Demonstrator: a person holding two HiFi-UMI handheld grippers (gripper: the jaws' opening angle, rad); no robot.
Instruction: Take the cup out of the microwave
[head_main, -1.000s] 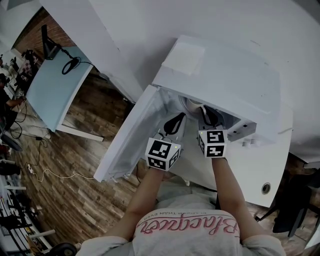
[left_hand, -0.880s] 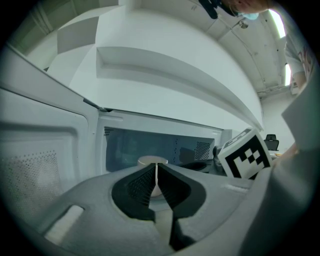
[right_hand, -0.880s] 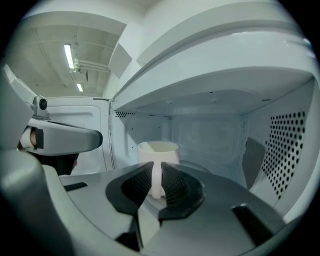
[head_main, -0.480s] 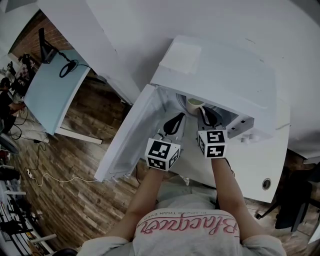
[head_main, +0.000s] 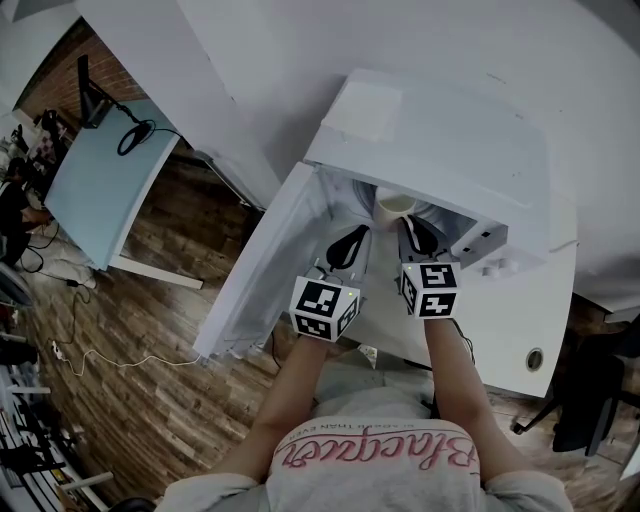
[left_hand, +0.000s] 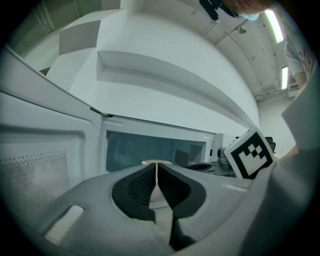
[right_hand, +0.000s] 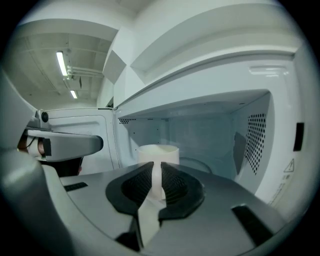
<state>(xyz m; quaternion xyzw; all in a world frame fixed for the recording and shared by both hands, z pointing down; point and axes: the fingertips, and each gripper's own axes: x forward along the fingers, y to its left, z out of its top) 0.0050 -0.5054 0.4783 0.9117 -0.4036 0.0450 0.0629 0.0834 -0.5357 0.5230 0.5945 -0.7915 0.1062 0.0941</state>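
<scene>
The white microwave (head_main: 450, 150) stands with its door (head_main: 265, 275) swung open to the left. A pale cup (head_main: 396, 205) shows at the mouth of the cavity, its rim just clear of the top edge. My right gripper (head_main: 412, 232) reaches in to it. In the right gripper view the cup (right_hand: 158, 154) stands upright straight ahead, and the right gripper (right_hand: 157, 176) is shut on its thin white handle. My left gripper (head_main: 350, 243) hovers beside it near the door. Its jaws (left_hand: 157, 172) are shut together with nothing between them, and the cup's rim (left_hand: 157, 163) peeks over them.
Inside the cavity lies a glass turntable (right_hand: 197, 165), with a perforated wall (right_hand: 255, 142) on the right. The microwave sits on a white table (head_main: 505, 340) with a cable hole (head_main: 535, 358). A light blue desk (head_main: 100, 180) stands on the wooden floor (head_main: 150, 370) to the left.
The cup has come forward from under the microwave's top, so its rim now shows at the opening. The right gripper has drawn slightly back with it. The left gripper has stayed put.
</scene>
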